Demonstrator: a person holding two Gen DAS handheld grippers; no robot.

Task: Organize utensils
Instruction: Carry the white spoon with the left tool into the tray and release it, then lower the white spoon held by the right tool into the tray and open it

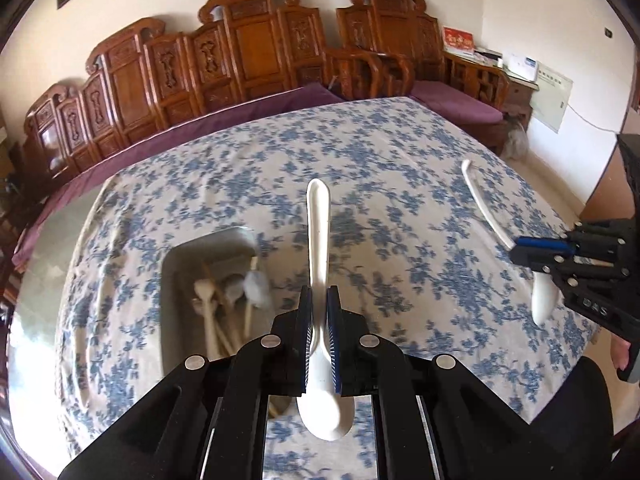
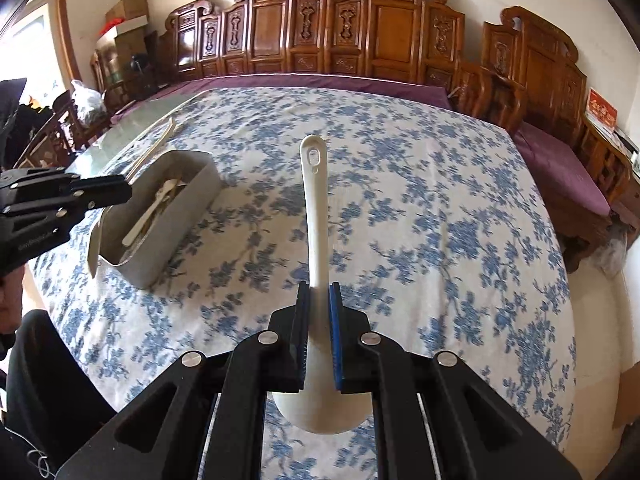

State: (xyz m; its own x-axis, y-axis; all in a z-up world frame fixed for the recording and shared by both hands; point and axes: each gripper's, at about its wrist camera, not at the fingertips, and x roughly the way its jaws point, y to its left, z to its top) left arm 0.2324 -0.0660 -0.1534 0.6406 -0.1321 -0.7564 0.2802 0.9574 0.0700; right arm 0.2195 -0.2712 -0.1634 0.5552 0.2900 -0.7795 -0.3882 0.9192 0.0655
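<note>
Holding two utensils at once, one per gripper, I am logging the scene as follows.

Left gripper (image 1: 319,312): clenched on a white ladle (image 1: 319,240), its blue pads pressing the neck just above the bowl. The bowl is hanging below the jaws toward the camera; the handle is pointing away over the bench (image 1: 360,152).

Right gripper (image 2: 319,308): clenched on a second white spoon (image 2: 316,216), gripped the same way, bowl beneath the jaws and handle reaching forward. A slotted hole is showing at the handle's far end.

Cross-views: I am seeing the right gripper at the right edge of the left wrist view, carrying its spoon sideways above the cloth. I am seeing the left gripper at the left edge of the right wrist view, hovering just beside the bin.

Grey utensil bin (image 2: 176,216): rectangular, open-topped, sitting on the bench to the left of both held utensils. It is holding several pale spoons (image 1: 208,312) and thin wooden sticks (image 2: 150,152), some leaning out over its rim. Exact count I cannot tell.

Bench covering: white cloth with a blue floral print, spread over most of the top.

Surroundings: carved wooden seating (image 2: 360,28) with purple cushions (image 2: 560,168) is running along the far side.
</note>
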